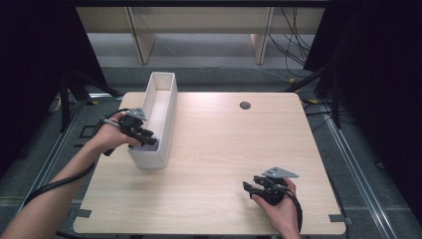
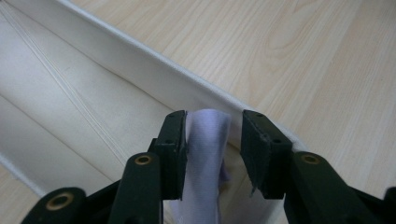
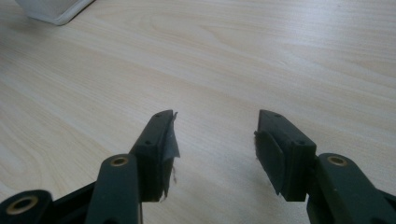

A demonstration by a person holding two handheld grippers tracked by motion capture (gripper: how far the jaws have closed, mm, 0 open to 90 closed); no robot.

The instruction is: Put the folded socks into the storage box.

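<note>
- I'm at the placing step: my left gripper (image 1: 143, 135) hangs over the near end of the tall white bin (image 1: 165, 116), with the pale lilac cloth (image 2: 205, 158) between its jaws and dipping down inside the bin.
- In the left gripper view the cloth lies against one jaw, while the other stands clear of it with a gap — so I'd call the jaws released, not clenched, with the cloth loose between them.
- The cloth sits at the bin's near corner, close to the wall — how much has settled on the bottom I cannot tell.
- My right gripper (image 1: 256, 189) rests low over the bench (image 1: 229, 144) at the near right, well apart from the bin, jaws spread and holding nothing.
- Next, as I judge it: part the left jaws a little more and lift straight up, so the cloth does not snag on the pad and drag back out over the rim.
</note>
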